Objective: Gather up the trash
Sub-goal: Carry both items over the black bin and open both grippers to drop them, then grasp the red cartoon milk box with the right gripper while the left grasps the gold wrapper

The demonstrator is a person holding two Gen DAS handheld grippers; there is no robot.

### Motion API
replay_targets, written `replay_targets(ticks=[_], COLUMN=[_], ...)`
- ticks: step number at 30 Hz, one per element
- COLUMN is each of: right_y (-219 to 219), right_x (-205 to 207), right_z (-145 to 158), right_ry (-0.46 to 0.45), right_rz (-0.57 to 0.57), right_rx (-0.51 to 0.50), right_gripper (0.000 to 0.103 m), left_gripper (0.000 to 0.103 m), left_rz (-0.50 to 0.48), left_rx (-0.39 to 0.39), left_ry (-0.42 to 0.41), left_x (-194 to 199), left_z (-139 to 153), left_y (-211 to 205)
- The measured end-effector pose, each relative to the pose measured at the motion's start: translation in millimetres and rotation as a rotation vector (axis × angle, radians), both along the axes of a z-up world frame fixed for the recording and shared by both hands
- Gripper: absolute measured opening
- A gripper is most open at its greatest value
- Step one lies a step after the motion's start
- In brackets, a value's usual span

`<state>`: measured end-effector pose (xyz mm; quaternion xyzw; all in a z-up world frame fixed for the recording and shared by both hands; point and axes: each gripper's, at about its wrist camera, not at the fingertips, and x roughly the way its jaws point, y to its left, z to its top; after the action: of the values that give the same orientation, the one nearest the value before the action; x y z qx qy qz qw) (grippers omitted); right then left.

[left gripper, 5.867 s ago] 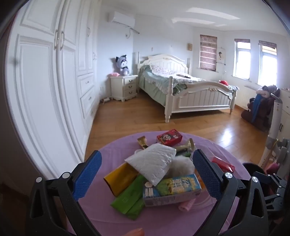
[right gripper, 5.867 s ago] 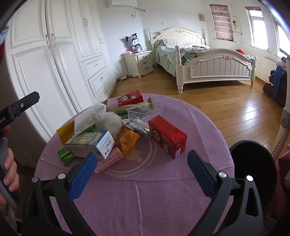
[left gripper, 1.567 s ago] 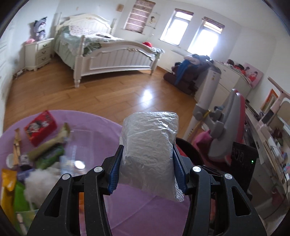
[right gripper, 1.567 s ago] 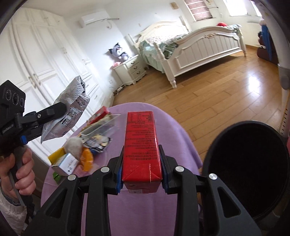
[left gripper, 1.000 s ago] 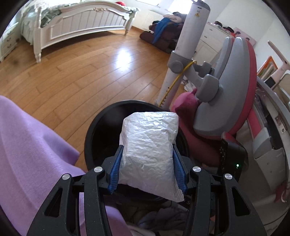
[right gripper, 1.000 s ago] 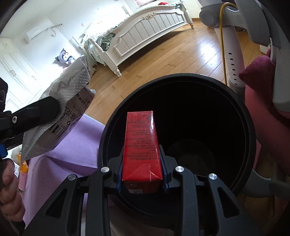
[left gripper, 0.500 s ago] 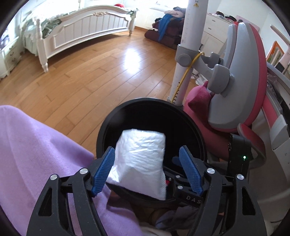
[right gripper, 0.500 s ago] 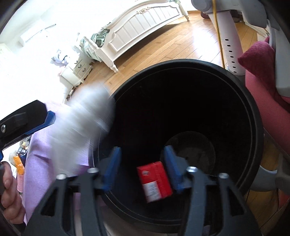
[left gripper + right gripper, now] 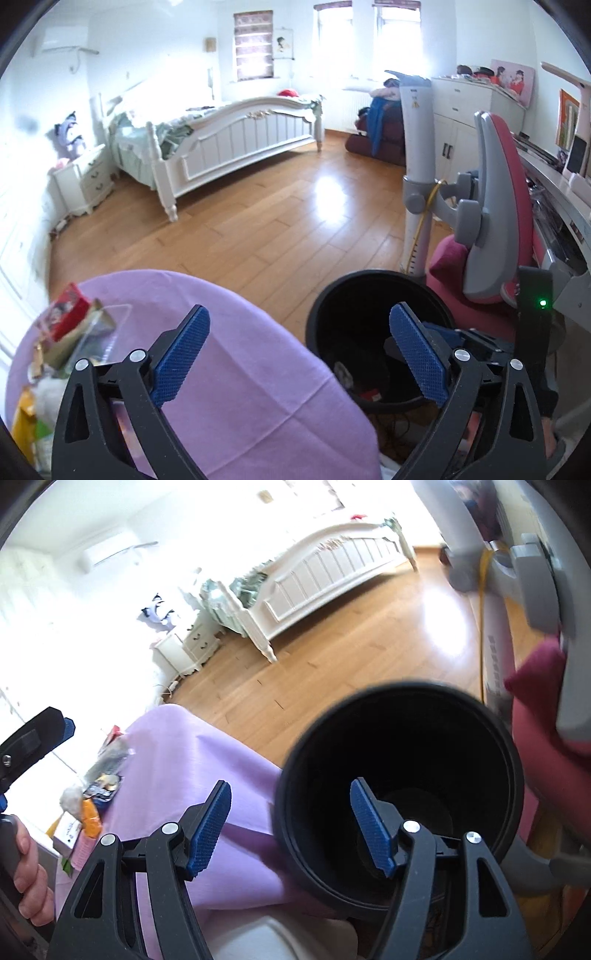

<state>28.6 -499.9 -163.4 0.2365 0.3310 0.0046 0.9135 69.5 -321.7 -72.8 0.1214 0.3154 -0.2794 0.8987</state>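
Note:
The black trash bin (image 9: 369, 282) stands on the floor beside the purple-clothed round table (image 9: 240, 369). A red carton (image 9: 371, 395) and a silvery bag (image 9: 342, 369) lie at its bottom. My left gripper (image 9: 298, 332) hangs above the table edge and the bin rim; its jaws are opening and nothing is between them. My right gripper (image 9: 290, 805) is open and empty over the bin (image 9: 406, 692), whose inside looks dark here. A pile of trash (image 9: 74, 332) lies at the table's far left, also seen in the right wrist view as trash (image 9: 99, 786).
A pink and grey chair (image 9: 487, 206) and a white pole stand (image 9: 417, 166) crowd the bin's right side. A desk (image 9: 554, 177) runs along the right wall. Wooden floor (image 9: 277, 221) stretches to a white bed (image 9: 229, 140). A hand (image 9: 27, 867) holds the left gripper's handle.
Both grippers let go: the silvery bag and the red carton dropped into the bin. Both jaws widened, and both grippers rose and drew back from the bin.

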Motion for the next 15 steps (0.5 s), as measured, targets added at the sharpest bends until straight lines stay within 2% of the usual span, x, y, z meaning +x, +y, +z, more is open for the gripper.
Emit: replay_targets(ticks=[4,7,15], right_y=[45.0,80.6,176.5], right_x=[4.4,13.8,49.5], right_z=[43.6,66.4,103.1], right_ry=[-0.076,-0.098,-0.128], right_rz=[0.076,0.144,0.36], right_rx=[-0.097,-0.152,-0.237], right_gripper=[0.076,0.076,0.076], left_gripper=[0.096,0.098,0.098], left_rz=[0.085,0.156,0.369], left_rx=[-0.024,-0.052,-0.13], left_ry=[-0.043,-0.065,-0.026], left_x=[-10.0,-14.5,-14.3], left_z=[22.7,35.3,35.9], left_y=[49.1,95.3,237.9])
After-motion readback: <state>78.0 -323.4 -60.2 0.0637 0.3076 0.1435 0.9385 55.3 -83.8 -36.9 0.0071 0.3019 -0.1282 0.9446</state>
